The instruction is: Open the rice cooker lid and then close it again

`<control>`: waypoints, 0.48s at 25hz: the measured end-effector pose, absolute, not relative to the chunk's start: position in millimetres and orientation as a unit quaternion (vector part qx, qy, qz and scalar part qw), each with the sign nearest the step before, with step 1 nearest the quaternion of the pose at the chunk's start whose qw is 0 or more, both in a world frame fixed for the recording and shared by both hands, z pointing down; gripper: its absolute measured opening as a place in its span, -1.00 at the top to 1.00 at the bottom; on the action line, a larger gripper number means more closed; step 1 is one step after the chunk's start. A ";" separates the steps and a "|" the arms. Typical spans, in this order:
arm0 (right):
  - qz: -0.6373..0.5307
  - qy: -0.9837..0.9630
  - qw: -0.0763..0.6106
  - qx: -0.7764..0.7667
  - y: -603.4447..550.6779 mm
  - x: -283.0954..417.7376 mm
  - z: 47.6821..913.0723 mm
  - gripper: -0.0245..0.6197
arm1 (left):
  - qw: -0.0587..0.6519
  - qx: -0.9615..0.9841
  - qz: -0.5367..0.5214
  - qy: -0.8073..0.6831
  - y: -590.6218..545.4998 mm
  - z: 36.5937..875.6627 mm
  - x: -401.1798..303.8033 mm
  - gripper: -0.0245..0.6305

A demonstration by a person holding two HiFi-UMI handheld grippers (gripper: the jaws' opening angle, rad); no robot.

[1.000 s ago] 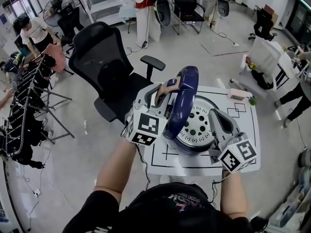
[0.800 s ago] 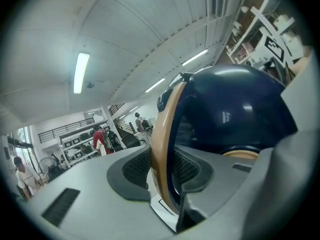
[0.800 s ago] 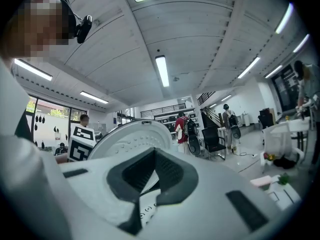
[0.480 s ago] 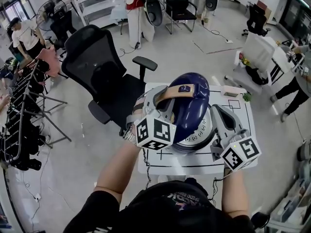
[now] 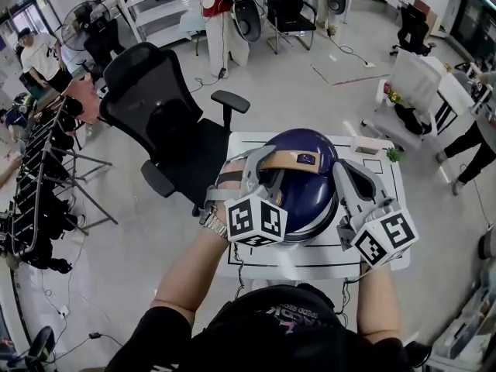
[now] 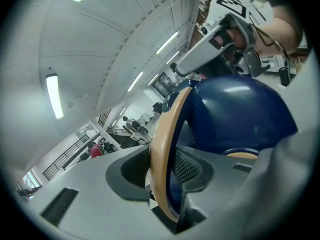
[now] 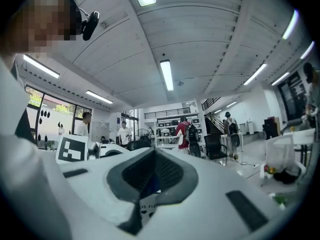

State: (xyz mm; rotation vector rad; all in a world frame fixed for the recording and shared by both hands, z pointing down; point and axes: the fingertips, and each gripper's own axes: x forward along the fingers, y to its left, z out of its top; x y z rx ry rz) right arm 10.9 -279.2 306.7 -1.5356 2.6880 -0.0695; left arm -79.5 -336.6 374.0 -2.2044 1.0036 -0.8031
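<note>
The rice cooker stands on a white table (image 5: pixel 387 188). Its dark blue lid (image 5: pixel 310 192) lies down over the body, and a tan handle (image 5: pixel 293 160) runs across the top. My left gripper (image 5: pixel 265 160) is shut on that handle from the left. In the left gripper view the handle (image 6: pixel 161 149) passes between the jaws, pads against it, with the lid (image 6: pixel 235 119) just behind. My right gripper (image 5: pixel 346 170) hovers at the cooker's right side, shut and holding nothing. In its own view the right gripper (image 7: pixel 151 174) shows closed pads and the room beyond.
A black office chair (image 5: pixel 159 103) stands just left of the table. A rack of dark clothes (image 5: pixel 39 177) sits at the far left. Another white table (image 5: pixel 422 84) and several people are further off. The table's front edge is near my body.
The lid has swung from standing upright down over the cooker, hiding the metal inner plate. My left gripper travelled right and down with the handle. The right gripper shifted slightly.
</note>
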 end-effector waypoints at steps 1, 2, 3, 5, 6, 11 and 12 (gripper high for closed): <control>-0.019 0.870 0.016 -0.493 -279.0 12.9 307.2 0.92 | 0.294 -0.824 -0.307 0.374 -335.4 375.6 -74.3 0.54; -0.014 0.872 0.007 -0.489 -279.2 14.0 308.1 0.92 | 0.298 -0.822 -0.312 0.371 -334.6 377.4 -69.6 0.54; -0.009 0.875 -0.003 -0.485 -279.5 14.2 309.6 0.92 | 0.301 -0.820 -0.318 0.369 -334.0 379.3 -65.7 0.54; 0.000 0.879 -0.029 -0.476 -280.2 13.1 314.4 0.92 | 0.307 -0.815 -0.329 0.367 -332.9 383.2 -59.6 0.53; 0.002 0.881 -0.042 -0.471 -280.8 12.7 317.5 0.92 | 0.310 -0.812 -0.334 0.365 -332.6 384.9 -56.8 0.53; -0.023 0.891 -0.081 -0.447 -285.4 16.3 338.9 0.92 | 0.328 -0.799 -0.361 0.352 -328.6 395.6 -40.9 0.52; -0.028 0.892 -0.085 -0.444 -286.4 18.3 343.9 0.92 | 0.332 -0.796 -0.367 0.350 -327.3 398.8 -37.6 0.51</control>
